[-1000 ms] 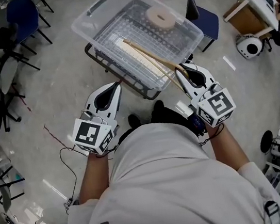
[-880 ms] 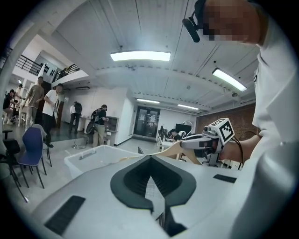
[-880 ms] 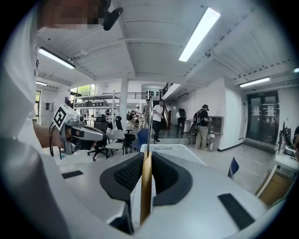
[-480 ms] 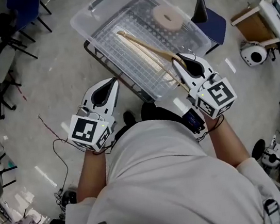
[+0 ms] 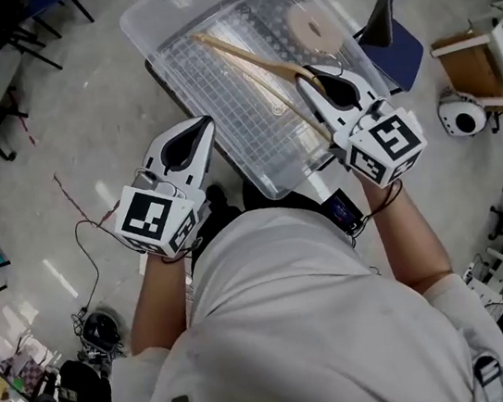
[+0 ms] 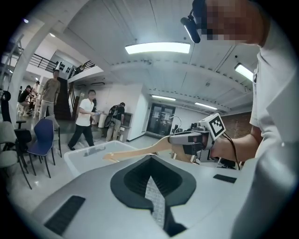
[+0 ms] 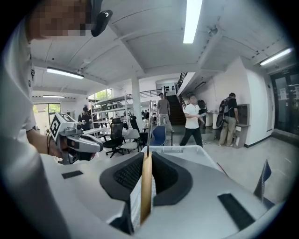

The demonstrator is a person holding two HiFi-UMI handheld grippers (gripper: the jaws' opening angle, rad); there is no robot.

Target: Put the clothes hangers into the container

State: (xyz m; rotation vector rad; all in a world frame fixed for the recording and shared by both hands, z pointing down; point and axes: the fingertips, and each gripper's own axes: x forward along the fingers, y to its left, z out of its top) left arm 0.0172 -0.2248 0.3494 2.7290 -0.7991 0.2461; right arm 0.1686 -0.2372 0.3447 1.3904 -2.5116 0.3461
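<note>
A wooden clothes hanger (image 5: 253, 55) is clamped in my right gripper (image 5: 310, 81), which is shut on it. The hanger slants over the clear plastic container (image 5: 151, 28), above its ribbed floor. In the right gripper view the hanger (image 7: 146, 186) stands edge-on between the jaws, with the container rim (image 7: 187, 148) just beyond. My left gripper (image 5: 200, 126) hovers at the container's near left edge, shut and empty. From the left gripper view I see its closed jaws (image 6: 150, 163), the hanger (image 6: 140, 151) and the right gripper (image 6: 194, 140).
A roll of tape (image 5: 313, 27) lies inside the container, which rests on a black cart (image 5: 184, 112). A blue chair (image 5: 395, 33) stands to the right, with a white round device (image 5: 459, 115) and a wooden box (image 5: 470, 64) beyond. Cables (image 5: 77, 226) trail on the floor at left. People (image 7: 191, 119) walk far off.
Both grippers have come forward toward the container. The right one now carries the hanger farther over its inside. The left gripper stays shut and empty.
</note>
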